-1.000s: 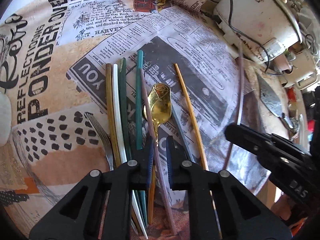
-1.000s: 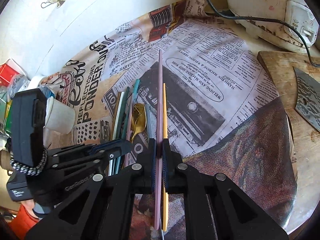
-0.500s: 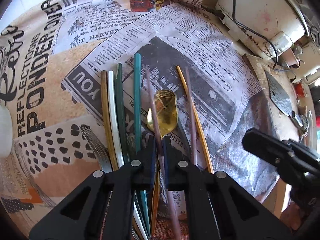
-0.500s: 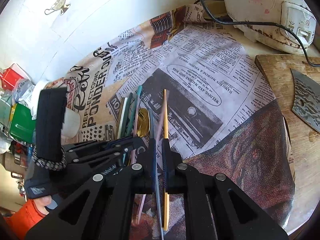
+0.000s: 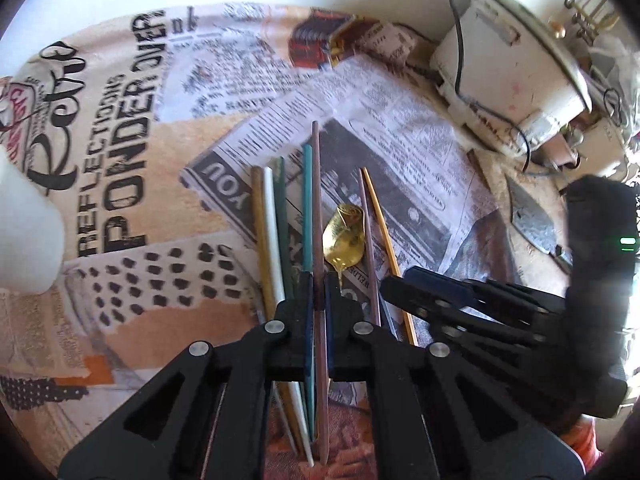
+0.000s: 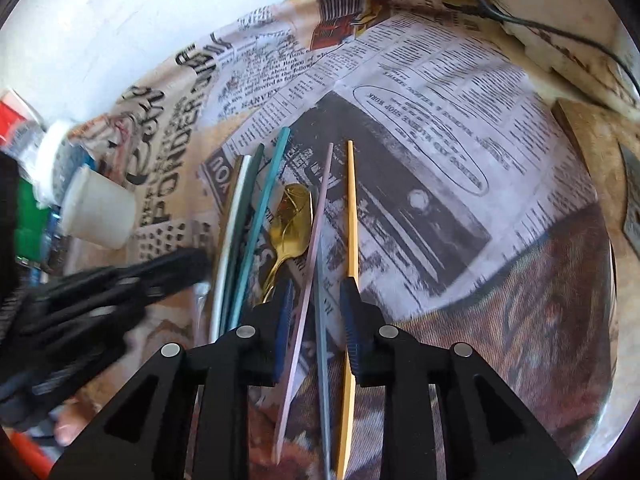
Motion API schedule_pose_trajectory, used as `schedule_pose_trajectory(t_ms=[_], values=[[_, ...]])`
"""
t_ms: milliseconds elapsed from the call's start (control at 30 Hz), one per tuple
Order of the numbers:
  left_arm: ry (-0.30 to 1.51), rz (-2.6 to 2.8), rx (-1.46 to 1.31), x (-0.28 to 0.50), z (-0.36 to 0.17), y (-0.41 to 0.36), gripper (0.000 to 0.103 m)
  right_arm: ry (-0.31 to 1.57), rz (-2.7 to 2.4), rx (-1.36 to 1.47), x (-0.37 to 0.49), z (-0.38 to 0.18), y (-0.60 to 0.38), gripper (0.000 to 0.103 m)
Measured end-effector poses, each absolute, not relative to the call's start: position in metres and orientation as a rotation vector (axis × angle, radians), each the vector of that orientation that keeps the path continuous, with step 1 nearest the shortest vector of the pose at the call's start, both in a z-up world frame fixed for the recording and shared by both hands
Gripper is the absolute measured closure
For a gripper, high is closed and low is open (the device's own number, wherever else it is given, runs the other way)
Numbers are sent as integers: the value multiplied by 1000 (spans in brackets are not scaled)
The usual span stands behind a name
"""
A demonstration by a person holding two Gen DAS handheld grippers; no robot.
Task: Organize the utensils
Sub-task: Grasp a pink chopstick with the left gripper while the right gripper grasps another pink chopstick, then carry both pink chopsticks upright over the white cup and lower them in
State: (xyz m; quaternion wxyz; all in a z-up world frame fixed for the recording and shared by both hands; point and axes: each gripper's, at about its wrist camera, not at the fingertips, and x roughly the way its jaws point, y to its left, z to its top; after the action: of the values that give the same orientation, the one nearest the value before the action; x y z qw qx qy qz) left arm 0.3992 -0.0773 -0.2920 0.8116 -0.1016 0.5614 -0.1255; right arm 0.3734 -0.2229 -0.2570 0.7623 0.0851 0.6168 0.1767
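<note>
the left gripper (image 5: 319, 292) is clenched on 1 mauve chopstick (image 5: 316, 200), which runs straight out between its pads toward the far edge of the newspaper-print cloth (image 5: 132, 264). its long axis lies parallel to the row just beside it on the left: a teal chopstick (image 5: 307, 200), a dark green one (image 5: 281, 216), a white one (image 5: 271, 224) and a gold one (image 5: 258, 220), all flat on the cloth with tips toward the far edge.

the right gripper (image 6: 318, 304) has just been opening; its jaws stand apart and released, with the second mauve chopstick (image 6: 320, 224) and a grey one (image 6: 322, 344) lying loose between them and no pad pressing on either. the yellow chopstick (image 6: 351, 208) passes under its right finger. a gold spoon (image 6: 290, 216) lies between these and the row.

so the 2 mauve sticks are near but apart, split by the spoon's bowl. the held one sits nearer the row, and the left gripper is the closer hand for laying it down alongside, probably by a small sideways shift with the axis kept as it is.
</note>
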Motion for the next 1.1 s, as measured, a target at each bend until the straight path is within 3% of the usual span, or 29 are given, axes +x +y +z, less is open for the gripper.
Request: schedule_pose_trajectory(t_ms=[233, 333, 533, 1100], values=[[1172, -269, -232, 394, -282, -63, 100, 1340, 341, 109, 390, -268, -203, 81], [1170, -275, -234, 393, -282, -61, 100, 1337, 331, 55, 395, -269, -195, 93], [1157, -302, -239, 392, -277, -60, 100, 1315, 315, 58, 394, -263, -195, 98], [1055, -344, -225, 366, -228, -58, 100, 1103, 308, 110, 362, -183, -204, 98]])
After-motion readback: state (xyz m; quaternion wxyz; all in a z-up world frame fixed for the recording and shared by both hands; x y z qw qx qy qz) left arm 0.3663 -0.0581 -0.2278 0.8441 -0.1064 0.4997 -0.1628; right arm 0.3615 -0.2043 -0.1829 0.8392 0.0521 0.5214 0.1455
